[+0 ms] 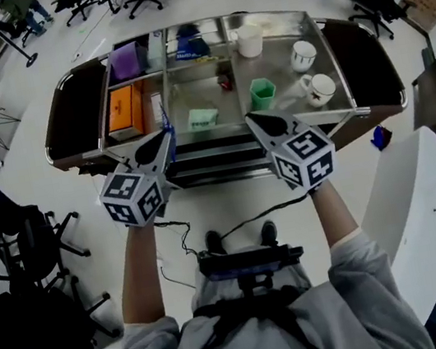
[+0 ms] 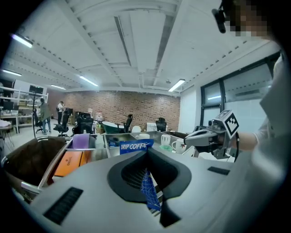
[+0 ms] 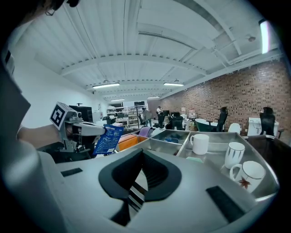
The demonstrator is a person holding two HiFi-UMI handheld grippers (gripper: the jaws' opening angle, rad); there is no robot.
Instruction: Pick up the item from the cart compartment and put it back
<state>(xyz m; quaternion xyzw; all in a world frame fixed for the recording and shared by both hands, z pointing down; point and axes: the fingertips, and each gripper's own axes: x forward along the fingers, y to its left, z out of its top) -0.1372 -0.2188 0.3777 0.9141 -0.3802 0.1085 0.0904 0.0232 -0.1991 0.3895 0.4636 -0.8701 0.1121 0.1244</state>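
Blue flat sachet (image 2: pixel 135 146) sits clamped in your left tool (image 2: pixel 146 177), jaws closed tight on it. White print reads "DRIP COFF", the rest cut off. You hold it up over the near rail of the cart (image 1: pixel 341 112). Your right tool (image 3: pixel 136 182) is closed with nothing in it.

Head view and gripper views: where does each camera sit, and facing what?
Head view: on the person's head, steeply down at the cart; forearms, left gripper, right gripper show.
Left gripper view: on that gripper, along its jaws and blue packet, over the cart; right gripper shows.
Right gripper view: on that gripper, toward the mugs; left gripper shows.
Both gripper views share the cart.
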